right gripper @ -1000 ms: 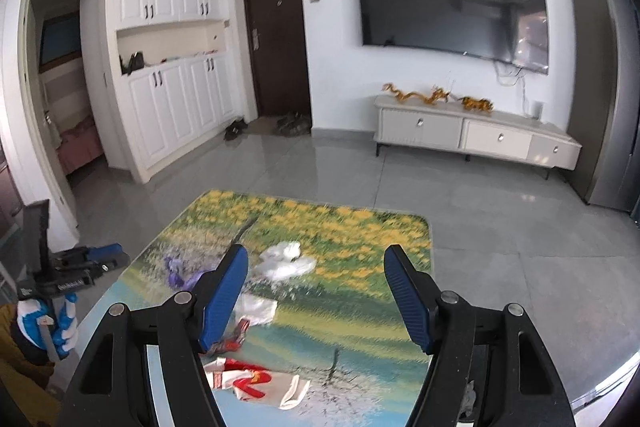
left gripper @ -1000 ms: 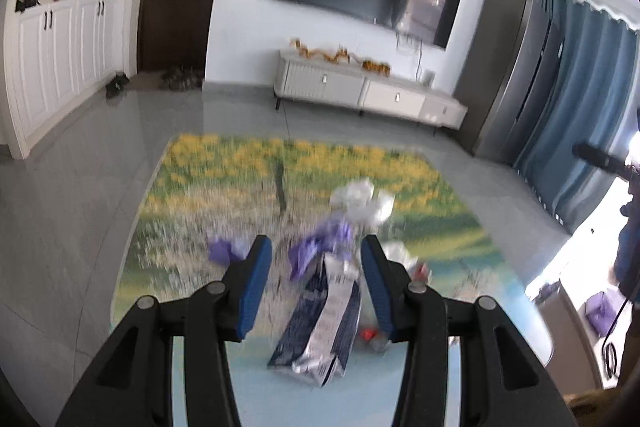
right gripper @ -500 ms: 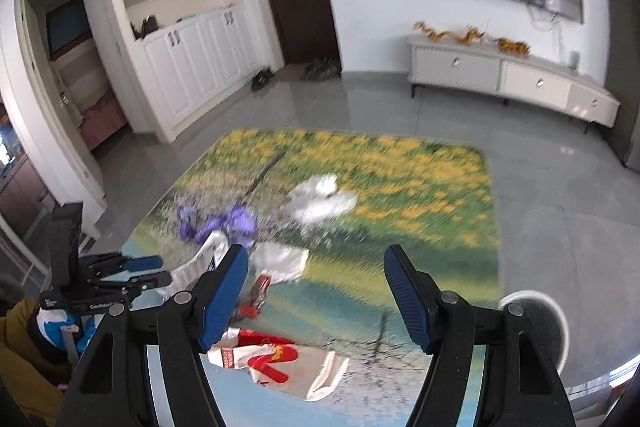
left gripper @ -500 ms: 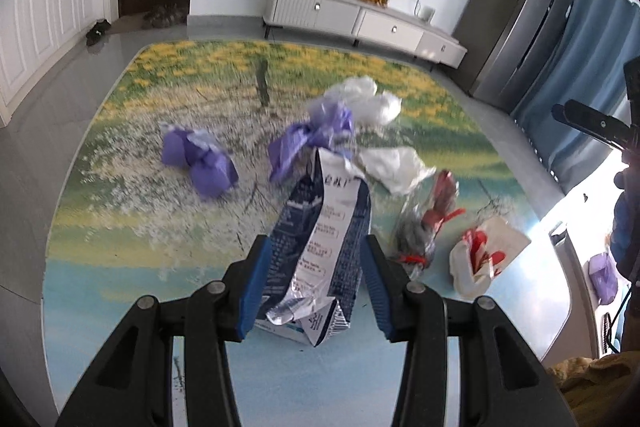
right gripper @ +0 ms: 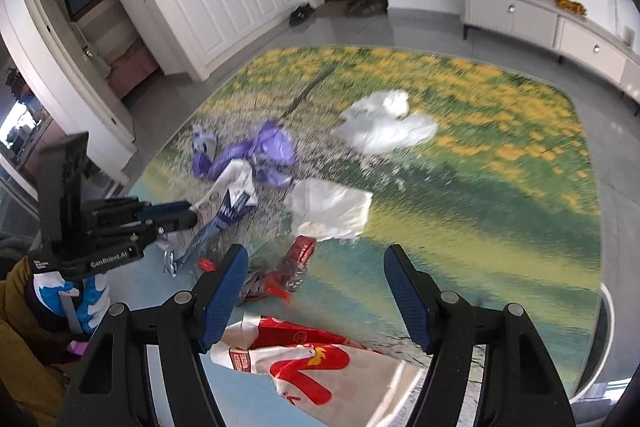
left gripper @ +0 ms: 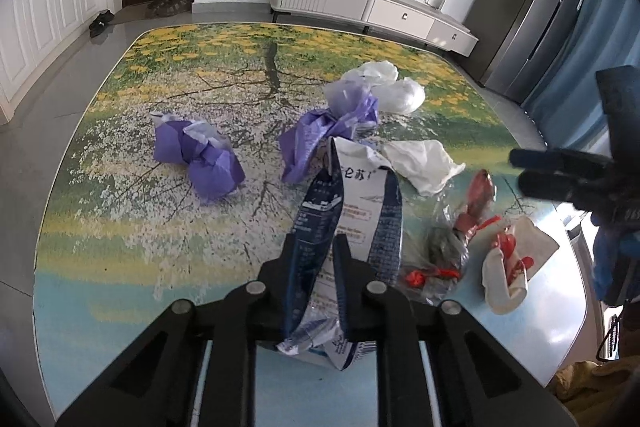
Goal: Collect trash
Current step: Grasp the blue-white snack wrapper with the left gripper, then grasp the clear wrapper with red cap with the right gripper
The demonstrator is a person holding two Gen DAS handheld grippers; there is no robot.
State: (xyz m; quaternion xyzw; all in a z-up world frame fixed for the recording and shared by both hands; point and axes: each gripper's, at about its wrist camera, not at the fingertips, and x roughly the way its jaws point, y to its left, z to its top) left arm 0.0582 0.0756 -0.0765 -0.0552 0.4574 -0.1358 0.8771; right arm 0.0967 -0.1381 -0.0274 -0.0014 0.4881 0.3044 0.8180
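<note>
My left gripper [left gripper: 316, 263] is shut on a blue and white wrapper [left gripper: 352, 211], seen also in the right wrist view [right gripper: 228, 211]. My right gripper [right gripper: 316, 295] is open and empty above a red and white bag [right gripper: 304, 363], which also shows at the right of the left wrist view [left gripper: 516, 267]. A clear wrapper with red print [right gripper: 284, 267] lies just beyond it. Purple crumpled wrappers [left gripper: 196, 155] [left gripper: 328, 131], white tissue [left gripper: 420, 163] and white plastic [left gripper: 388, 87] lie on the table.
The table [left gripper: 120, 267] has a flower-field print and a rounded edge. A round white bin rim [right gripper: 606, 319] shows past the table's right edge. The right gripper's body [left gripper: 576, 179] hangs at the right of the left wrist view. A TV cabinet [left gripper: 372, 7] stands behind.
My left gripper has closed on the blue and white wrapper. My right gripper has come down and forward toward the red and white bag.
</note>
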